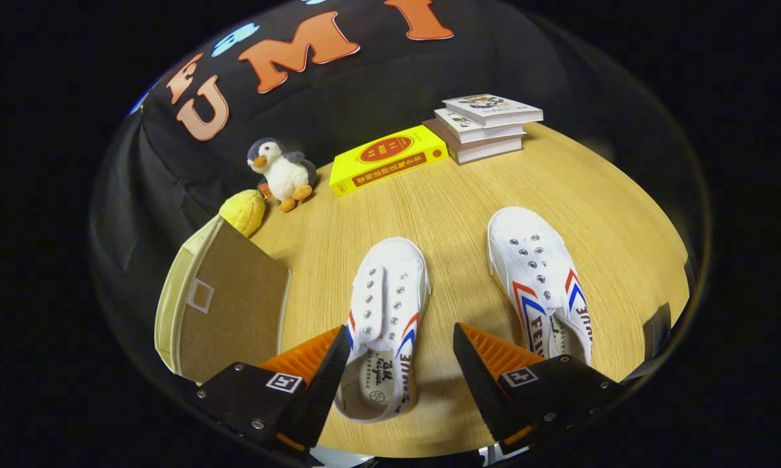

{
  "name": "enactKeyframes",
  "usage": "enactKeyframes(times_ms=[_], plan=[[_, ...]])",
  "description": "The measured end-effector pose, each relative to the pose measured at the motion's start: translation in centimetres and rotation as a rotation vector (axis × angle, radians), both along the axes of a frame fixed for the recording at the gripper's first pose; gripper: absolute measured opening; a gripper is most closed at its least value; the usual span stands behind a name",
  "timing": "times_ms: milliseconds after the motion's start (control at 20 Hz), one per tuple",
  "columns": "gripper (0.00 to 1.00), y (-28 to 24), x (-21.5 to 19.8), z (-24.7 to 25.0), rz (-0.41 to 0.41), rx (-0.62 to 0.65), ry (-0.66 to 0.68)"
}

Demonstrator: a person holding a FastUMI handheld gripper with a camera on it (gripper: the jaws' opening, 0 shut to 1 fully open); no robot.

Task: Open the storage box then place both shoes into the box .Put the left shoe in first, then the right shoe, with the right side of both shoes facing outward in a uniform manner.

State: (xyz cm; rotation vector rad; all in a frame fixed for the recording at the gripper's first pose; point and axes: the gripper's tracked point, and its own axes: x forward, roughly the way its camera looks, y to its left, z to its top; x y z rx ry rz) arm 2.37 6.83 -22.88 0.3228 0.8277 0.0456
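Two white canvas shoes with red and blue side stripes lie on the wooden table (455, 214), toes pointing away from me. My gripper (401, 331) is open, its fingers spread wide on either side of the nearer shoe (387, 305). That shoe's heel half lies between the fingers, and a gap shows on its right side. The other shoe (540, 279) lies beyond and to the right of the right finger. A beige fabric storage box (221, 305) with a brown lid lying flat on top stands just left of the left finger.
At the back of the table, a yellow book (387, 159) lies beside a stack of three books (484, 127). A plush penguin (283, 170) and a yellow soft toy (244, 211) sit behind the box. Bare wood lies between the shoes and the books.
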Motion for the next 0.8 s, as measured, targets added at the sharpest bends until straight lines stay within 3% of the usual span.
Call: enactKeyframes(times_ms=[400,550,650,800], plan=[[0.64,1.1,0.1,-3.0,0.137,-0.073,0.083],[0.42,1.8,0.5,-3.8,0.177,-0.071,0.105],[0.34,1.8,0.6,-3.9,0.178,-0.064,0.114],[0.31,1.8,0.6,-3.9,0.197,-0.03,0.127]])
